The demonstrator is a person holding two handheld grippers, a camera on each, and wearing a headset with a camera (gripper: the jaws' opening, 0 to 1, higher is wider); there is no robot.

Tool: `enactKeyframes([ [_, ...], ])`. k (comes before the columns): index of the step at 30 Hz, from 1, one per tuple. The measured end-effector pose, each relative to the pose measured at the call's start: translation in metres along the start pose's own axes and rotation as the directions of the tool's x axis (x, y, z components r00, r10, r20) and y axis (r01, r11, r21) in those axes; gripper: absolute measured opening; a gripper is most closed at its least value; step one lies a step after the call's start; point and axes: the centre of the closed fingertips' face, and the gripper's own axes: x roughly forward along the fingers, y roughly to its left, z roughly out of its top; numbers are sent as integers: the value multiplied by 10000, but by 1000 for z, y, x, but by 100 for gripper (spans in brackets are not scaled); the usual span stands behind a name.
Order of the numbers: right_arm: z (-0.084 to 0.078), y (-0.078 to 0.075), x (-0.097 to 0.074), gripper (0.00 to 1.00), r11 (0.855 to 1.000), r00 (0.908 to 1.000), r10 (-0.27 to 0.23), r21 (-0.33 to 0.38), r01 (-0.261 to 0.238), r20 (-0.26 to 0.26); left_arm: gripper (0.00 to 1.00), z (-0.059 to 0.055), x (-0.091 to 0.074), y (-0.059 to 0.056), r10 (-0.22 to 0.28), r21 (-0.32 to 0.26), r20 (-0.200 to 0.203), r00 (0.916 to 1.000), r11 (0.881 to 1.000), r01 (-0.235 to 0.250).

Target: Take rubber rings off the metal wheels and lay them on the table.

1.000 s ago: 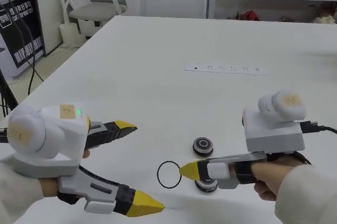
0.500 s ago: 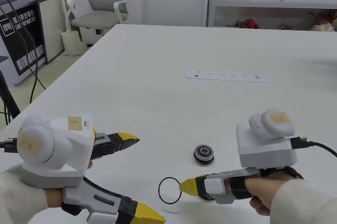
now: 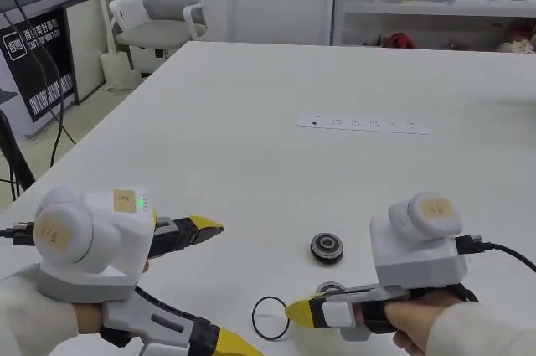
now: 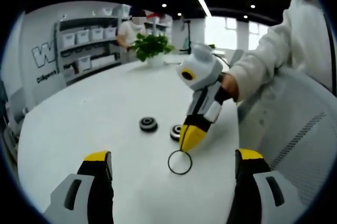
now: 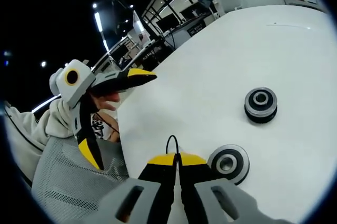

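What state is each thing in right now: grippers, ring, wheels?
Left gripper: open, empty.
Right gripper: shut on the ring's edge.
Ring: off the wheels, lying on the table.
Near wheel: flat on the table, beside the right gripper.
Far wheel: flat on the table, untouched.

Your left gripper [image 3: 223,286] sits low at the left, its yellow-tipped jaws spread wide. Your right gripper [image 3: 298,312] points toward it with jaws pressed together, the tip meeting the edge of the black rubber ring [image 3: 270,319], which lies on the white table [image 3: 251,121] between the two grippers. One metal wheel [image 3: 327,246] stands just beyond the right gripper, and a second wheel [image 3: 330,290] peeks out from behind it.
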Motion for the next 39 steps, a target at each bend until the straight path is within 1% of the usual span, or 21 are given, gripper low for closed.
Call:
enactKeyframes([
  [4,0,-2,0,0,9999,9999,-85,-114,86,77,98,-1,0,0,0,-11,-27,10000,10000,0],
  [10,-2,-5,1,0,9993,9998,-188,-332,187,-15,98,-2,0,-1,-35,-7,-108,9999,10000,35],
  [12,-1,-4,1,0,9992,9999,-126,-369,128,58,98,-2,1,-2,-44,-12,-111,9999,10000,44],
  [18,-2,-4,2,0,9987,10000,-94,-511,93,-17,98,-4,1,-3,-104,-23,-175,9998,9999,104],
  [20,-1,-2,2,3,9983,10000,15,-589,-15,3,97,-4,1,-3,-106,-31,-175,9998,9999,105],
  [23,0,-1,2,3,9969,10000,-50,-792,48,-26,97,-4,1,-3,-100,-50,-178,9998,9999,99],
  [27,0,0,1,4,9950,9999,-64,-1002,53,-104,97,-6,1,-4,-170,-48,-307,9994,9998,169],
  [30,2,-1,0,5,9918,9999,-112,-1277,100,-82,97,-7,1,-5,-194,-66,-316,9993,9998,192],
  [33,4,1,-1,7,9902,9999,-116,-1391,111,-33,97,-7,1,-5,-220,-136,-327,9992,9997,216],
  [36,8,-1,-4,10,9861,9996,-276,-1635,288,96,97,-8,1,-7,-281,-162,-365,9989,9995,275],
  [39,12,-2,-8,11,9856,9993,-317,-1655,349,222,97,-8,1,-7,-302,-157,-387,9988,9994,296],
])
